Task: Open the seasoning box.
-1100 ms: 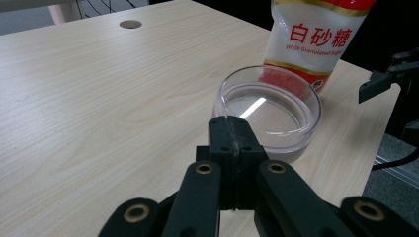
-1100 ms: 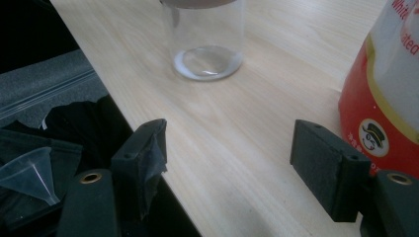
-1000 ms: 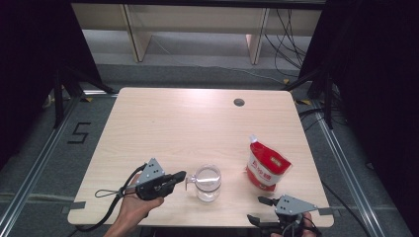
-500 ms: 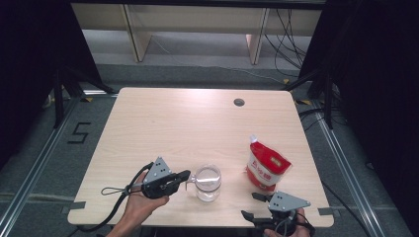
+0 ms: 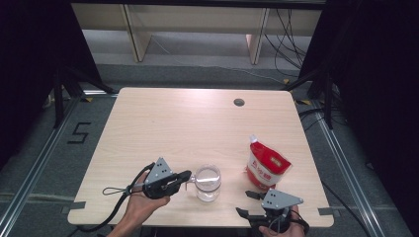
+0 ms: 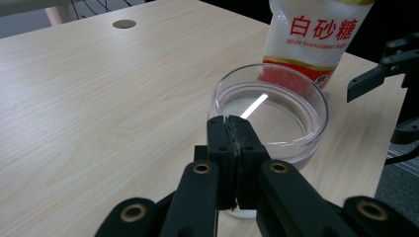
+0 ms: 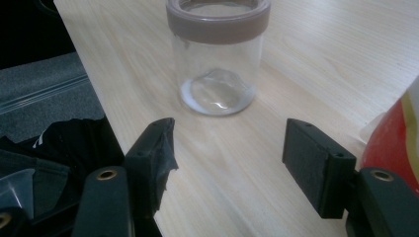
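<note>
Since the earlier frames the left gripper [image 5: 185, 178] has edged along the near table edge toward the glass jar [image 5: 207, 182], and the right gripper [image 5: 247, 203] has shifted a little leftward at the table's near edge; jar and sugar bag [image 5: 265, 166] lie where they were.

The jar is a clear, round, straight-walled glass with a thick rim and no lid. In the right gripper view [image 7: 218, 54] the rim band looks frosted and brownish, and the base looks bare apart from glare on the glass. From the left gripper view [image 6: 272, 112] a bright streak of reflected light crosses its inside. It stands upright near the table's front edge, left of the bag.

The bag is a soft plastic pouch, red below and white above, printed "White Granulated Sugar" [image 6: 316, 37]; it stands just beside the jar, with its top still closed as far as shows.

The left gripper's 2 black jaws are pressed together with nothing between them, their tips at the jar's near wall; whether they touch it I cannot tell. The right gripper's jaws [image 7: 227, 143] stand apart and have just been closing, with nothing between them; 1 pad looks wrapped in dark tape.

The table [image 5: 188, 123] is pale wood-grain laminate with rounded corners and 1 round grommet hole [image 5: 239, 102].
</note>
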